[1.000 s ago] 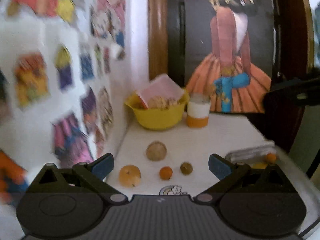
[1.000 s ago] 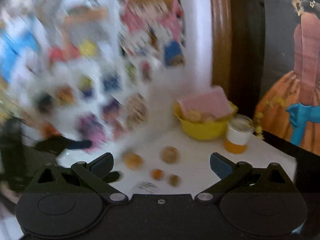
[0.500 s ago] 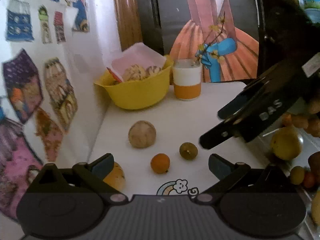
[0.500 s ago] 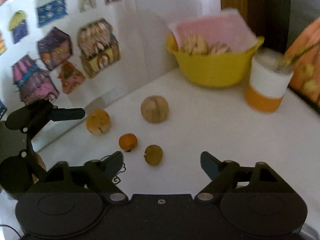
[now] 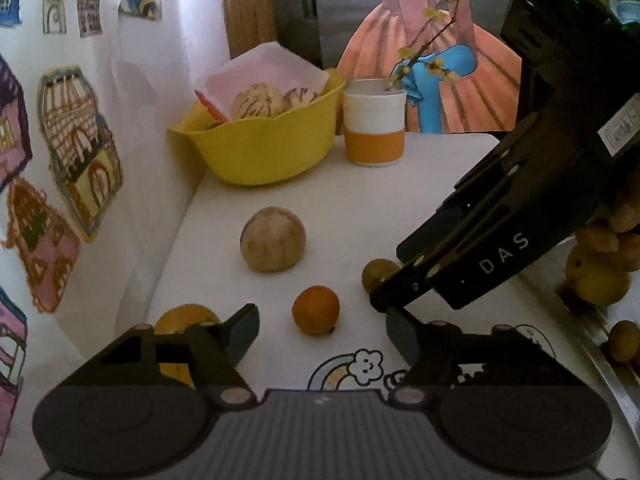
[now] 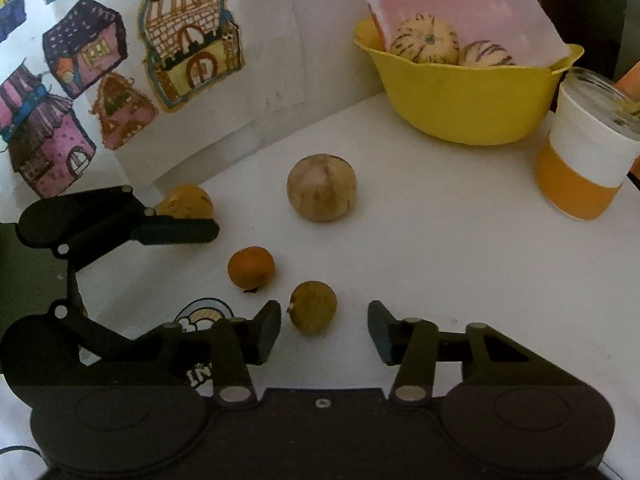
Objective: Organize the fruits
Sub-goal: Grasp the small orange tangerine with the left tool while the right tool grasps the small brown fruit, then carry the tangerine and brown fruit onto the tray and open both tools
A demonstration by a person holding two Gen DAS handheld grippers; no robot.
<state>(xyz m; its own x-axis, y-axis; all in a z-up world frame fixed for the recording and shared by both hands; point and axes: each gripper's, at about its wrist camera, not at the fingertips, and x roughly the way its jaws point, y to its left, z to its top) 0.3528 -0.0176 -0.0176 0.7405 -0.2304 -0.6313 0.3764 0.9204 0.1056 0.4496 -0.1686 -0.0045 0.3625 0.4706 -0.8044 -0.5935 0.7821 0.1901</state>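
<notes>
A white desk (image 6: 440, 260) is set against a wall covered with drawings of coloured houses (image 6: 192, 40), with a painted figure in an orange skirt (image 5: 432, 64) behind the far edge. Four loose fruits are seen on the desk toward its wall-side edge: a small brownish fruit (image 6: 313, 306), a small orange fruit (image 6: 251, 268), a yellow-orange fruit (image 6: 185, 201) nearest the wall, and a larger round tan fruit (image 6: 321, 187) further in. A yellow bowl (image 6: 460, 96) at the far corner already holds two striped fruits (image 6: 424, 40) on pink paper, with a white-and-orange cup (image 6: 580, 160) just beside it. More fruit is glimpsed on a metal tray (image 5: 616, 372) off the desk's right edge. Sorting is judged barely begun, since all four loose fruits remain to be moved.

The right gripper (image 6: 324, 330) is held low over the desk, jaws spread wide, with the brownish fruit just inside its left finger and nothing gripped. The left gripper (image 5: 322, 334) is held low near the front edge, jaws likewise spread and empty, the orange fruit lying just ahead between them
</notes>
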